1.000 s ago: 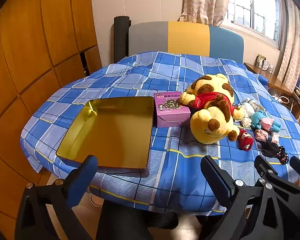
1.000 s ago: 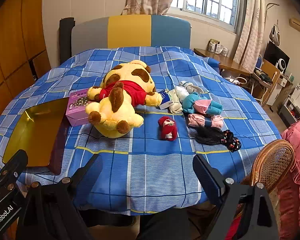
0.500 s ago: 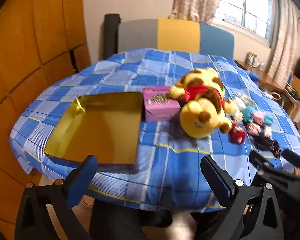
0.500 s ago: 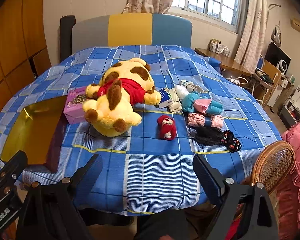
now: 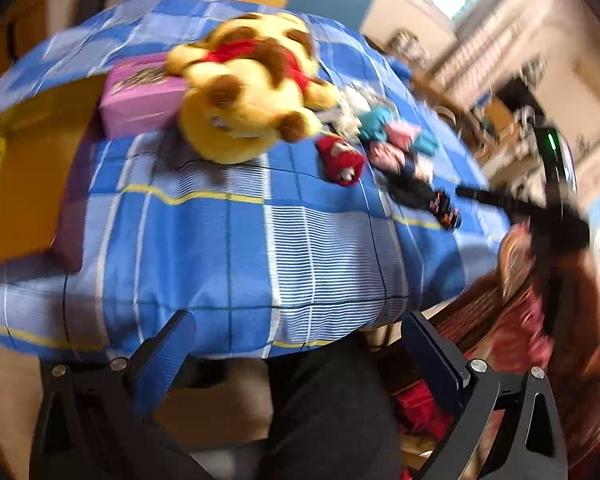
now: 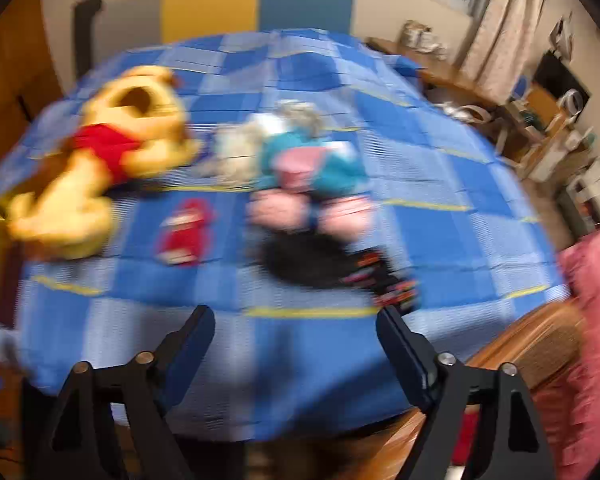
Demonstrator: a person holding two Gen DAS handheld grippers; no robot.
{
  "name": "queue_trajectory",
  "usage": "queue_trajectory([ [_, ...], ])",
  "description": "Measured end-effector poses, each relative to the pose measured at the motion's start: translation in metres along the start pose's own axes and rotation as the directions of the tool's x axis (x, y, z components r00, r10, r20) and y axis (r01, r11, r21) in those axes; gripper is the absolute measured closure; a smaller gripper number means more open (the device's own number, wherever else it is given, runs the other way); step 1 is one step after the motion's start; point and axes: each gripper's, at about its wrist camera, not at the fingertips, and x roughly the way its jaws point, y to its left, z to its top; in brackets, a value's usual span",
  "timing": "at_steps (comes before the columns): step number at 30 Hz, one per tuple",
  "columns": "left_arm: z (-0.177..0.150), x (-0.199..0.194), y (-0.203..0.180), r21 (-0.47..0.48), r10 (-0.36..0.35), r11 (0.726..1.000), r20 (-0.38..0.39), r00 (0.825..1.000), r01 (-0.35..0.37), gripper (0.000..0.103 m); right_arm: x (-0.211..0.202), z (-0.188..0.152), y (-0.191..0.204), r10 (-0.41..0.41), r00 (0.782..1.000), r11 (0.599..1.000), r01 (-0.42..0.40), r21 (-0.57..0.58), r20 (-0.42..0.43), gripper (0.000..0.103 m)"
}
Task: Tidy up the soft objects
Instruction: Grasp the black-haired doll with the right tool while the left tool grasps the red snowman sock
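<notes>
A yellow plush dog (image 5: 244,92) in a red shirt lies on the blue checked table (image 5: 228,240), also in the right wrist view (image 6: 100,160). Right of it lie a small red plush (image 5: 340,158) (image 6: 186,232), teal and pink soft toys (image 6: 312,160), pink socks (image 6: 312,216) and a black item (image 6: 320,260). A gold tin tray (image 5: 16,184) is at the left. My left gripper (image 5: 300,344) and right gripper (image 6: 296,336) are both open and empty, at the table's near edge. Both views are blurred.
A pink box (image 5: 140,92) sits between the tray and the plush dog. A wicker chair (image 6: 540,340) and pink fabric (image 6: 596,280) stand at the right. A striped headboard (image 6: 256,0) is behind the table.
Both grippers have swung to the right and closer to the table. The right gripper now faces the small soft toys. Objects on the table have not moved.
</notes>
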Motion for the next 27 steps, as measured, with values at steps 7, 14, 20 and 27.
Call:
queue_trajectory([
  [7, 0.023, 0.038, -0.051, 0.244, 0.05, 0.968, 0.014, 0.999, -0.052, 0.0, 0.069, 0.037, -0.043, -0.041, 0.97, 0.973, -0.015, -0.23, -0.238, 0.034],
  [14, 0.054, 0.087, -0.067, 0.15, -0.065, 0.985, -0.137, 0.988, 0.085, 0.0, 0.118, 0.044, -0.045, 0.012, 0.912, 0.958, -0.128, -0.257, -0.411, 0.034],
  [20, 0.078, 0.111, -0.083, 0.176, -0.023, 0.983, -0.117, 0.993, 0.044, 0.0, 0.148, 0.035, -0.034, -0.061, 0.891, 0.943, -0.097, -0.32, -0.449, 0.035],
  [27, 0.112, 0.135, -0.093, 0.203, 0.091, 0.976, -0.031, 0.995, -0.083, 0.0, 0.156, 0.041, -0.045, 0.08, 0.874, 0.961, -0.196, -0.196, -0.48, 0.061],
])
